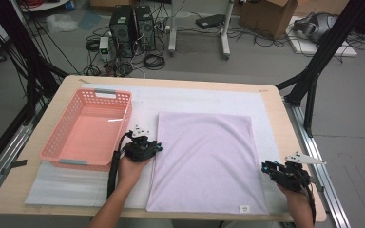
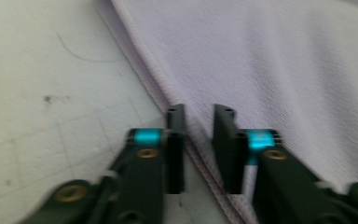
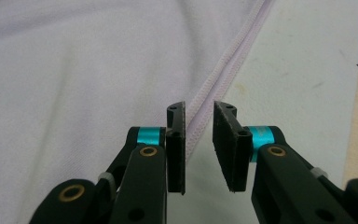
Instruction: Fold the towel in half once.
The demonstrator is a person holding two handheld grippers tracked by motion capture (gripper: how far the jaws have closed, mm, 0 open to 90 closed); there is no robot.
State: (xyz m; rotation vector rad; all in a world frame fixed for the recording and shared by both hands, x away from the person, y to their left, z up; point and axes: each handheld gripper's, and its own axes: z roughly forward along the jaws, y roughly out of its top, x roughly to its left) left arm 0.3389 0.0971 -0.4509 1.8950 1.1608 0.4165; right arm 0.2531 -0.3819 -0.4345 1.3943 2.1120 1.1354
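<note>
A lilac cloth (image 1: 204, 156) lies flat on the white mat, a small label at its near right corner. My left gripper (image 1: 158, 147) is at the cloth's left edge. In the left gripper view its jaws (image 2: 199, 114) stand close together over the stitched hem (image 2: 144, 79), which runs in between the pads; that view is blurred. My right gripper (image 1: 265, 167) is at the cloth's right edge. In the right gripper view it (image 3: 199, 109) hangs just over the hem (image 3: 223, 70) with a narrow gap and bare mat between the pads.
An empty pink basket (image 1: 52, 142) stands at the left of the wooden table (image 1: 278, 123), close behind my left hand. A white mat (image 1: 195, 97) covers the table's middle. The table's right edge and a metal rail run just beyond my right gripper.
</note>
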